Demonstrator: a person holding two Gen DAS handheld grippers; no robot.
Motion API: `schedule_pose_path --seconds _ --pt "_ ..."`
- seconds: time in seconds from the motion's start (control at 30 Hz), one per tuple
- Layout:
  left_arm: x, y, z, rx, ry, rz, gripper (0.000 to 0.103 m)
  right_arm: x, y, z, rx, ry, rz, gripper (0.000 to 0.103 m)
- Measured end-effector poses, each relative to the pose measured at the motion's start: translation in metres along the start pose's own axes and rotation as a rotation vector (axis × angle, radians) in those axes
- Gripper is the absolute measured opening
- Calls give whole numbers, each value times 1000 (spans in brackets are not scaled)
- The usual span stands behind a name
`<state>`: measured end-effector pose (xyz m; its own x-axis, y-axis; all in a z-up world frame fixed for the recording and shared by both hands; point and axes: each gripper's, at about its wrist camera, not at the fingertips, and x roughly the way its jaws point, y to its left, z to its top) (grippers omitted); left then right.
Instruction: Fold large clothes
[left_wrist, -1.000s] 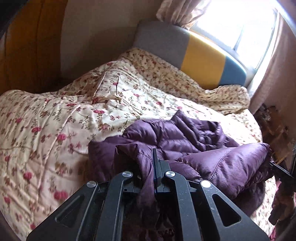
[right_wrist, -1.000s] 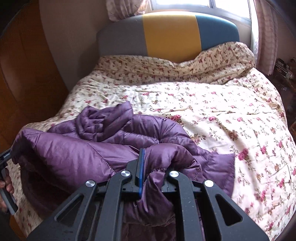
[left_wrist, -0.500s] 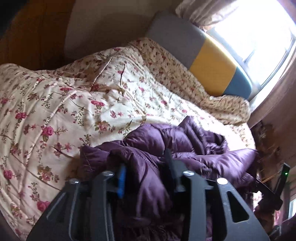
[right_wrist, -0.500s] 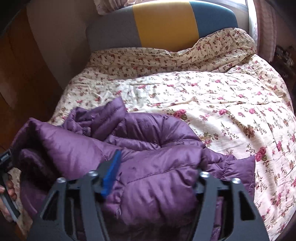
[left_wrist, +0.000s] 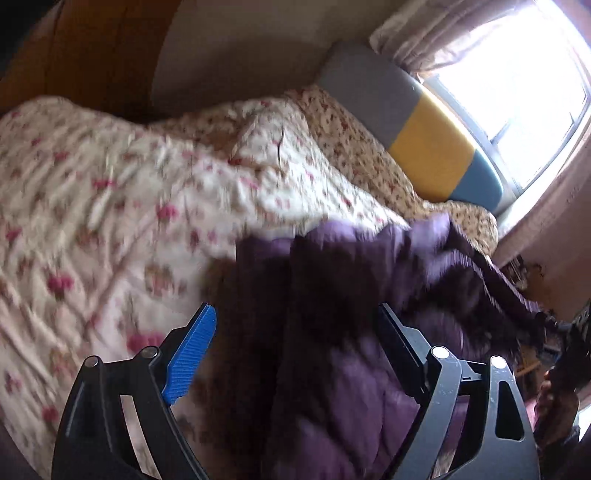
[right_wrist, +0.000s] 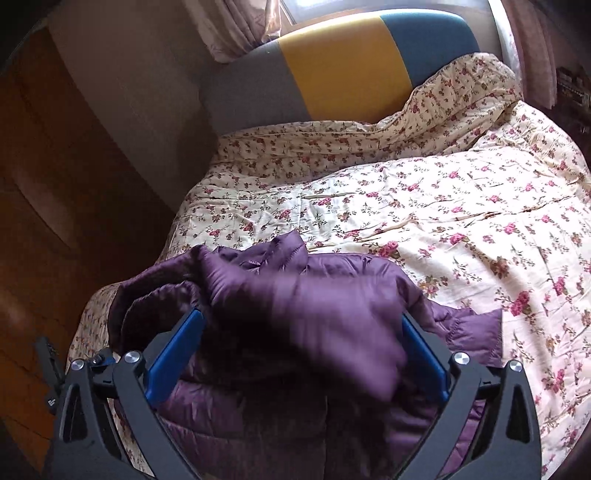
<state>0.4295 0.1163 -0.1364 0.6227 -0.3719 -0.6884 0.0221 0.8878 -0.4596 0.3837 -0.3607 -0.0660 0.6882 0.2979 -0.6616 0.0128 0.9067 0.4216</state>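
Observation:
A purple quilted puffer jacket (right_wrist: 306, 306) lies bunched on the near part of a floral bedspread (right_wrist: 461, 206). It also shows in the left wrist view (left_wrist: 369, 295), blurred by motion. My left gripper (left_wrist: 295, 325) is open wide, its fingers on either side of the jacket's fabric. My right gripper (right_wrist: 303, 332) is also open wide, with a fold of the jacket lying loose between its blue pads (right_wrist: 173, 350). Neither gripper grips the jacket.
A grey, yellow and blue headboard (right_wrist: 343, 62) stands at the far end of the bed under a bright window (left_wrist: 517, 74) with curtains. A brown wooden wall (right_wrist: 55, 184) runs along the bed's left side. Cluttered items (left_wrist: 535, 273) sit by the bed's far side.
Both grippers were shut on jacket folds a second ago. They have opened wide and let the fabric go. The jacket has dropped lower between the fingers and both cameras have tilted.

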Motion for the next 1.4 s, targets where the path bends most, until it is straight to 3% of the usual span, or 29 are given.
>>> schedule_pose_path --seconds 0.17,0.33,0.37,0.43,0.47,0.5,0.53,0.6,0.7,0.97,1.4 --pt "-3 6 -33 -27 42 -43 87 -21 -12 -39 -44 2 -87 101" --pt "8 12 -50 -72 95 -71 86 -17 -51 -96 57 82 -155 101" --pt "10 13 -52 -79 101 -81 85 -13 -58 -107 85 98 -159 101" --pt "12 12 -56 -77 111 -96 68 -7 -68 -122 126 107 -153 100" --pt "13 11 -57 -71 115 -98 64 -4 -70 -127 137 112 -138 93" --pt "12 9 -59 -61 116 -105 53 -2 -71 -128 135 114 -136 74" --pt "11 8 -59 -52 117 -107 45 -2 -69 -128 128 110 -148 66" --pt "5 3 -62 -25 114 -113 33 -8 -67 -125 121 101 -131 30" --pt "-4 -2 -65 3 109 -115 24 -22 -60 -121 68 94 -138 16" --pt "-42 -2 -98 56 125 -119 23 -69 -41 -149 -33 119 -152 14" --pt "-130 16 -198 85 144 -164 23 -154 -16 -254 -106 166 -219 14"
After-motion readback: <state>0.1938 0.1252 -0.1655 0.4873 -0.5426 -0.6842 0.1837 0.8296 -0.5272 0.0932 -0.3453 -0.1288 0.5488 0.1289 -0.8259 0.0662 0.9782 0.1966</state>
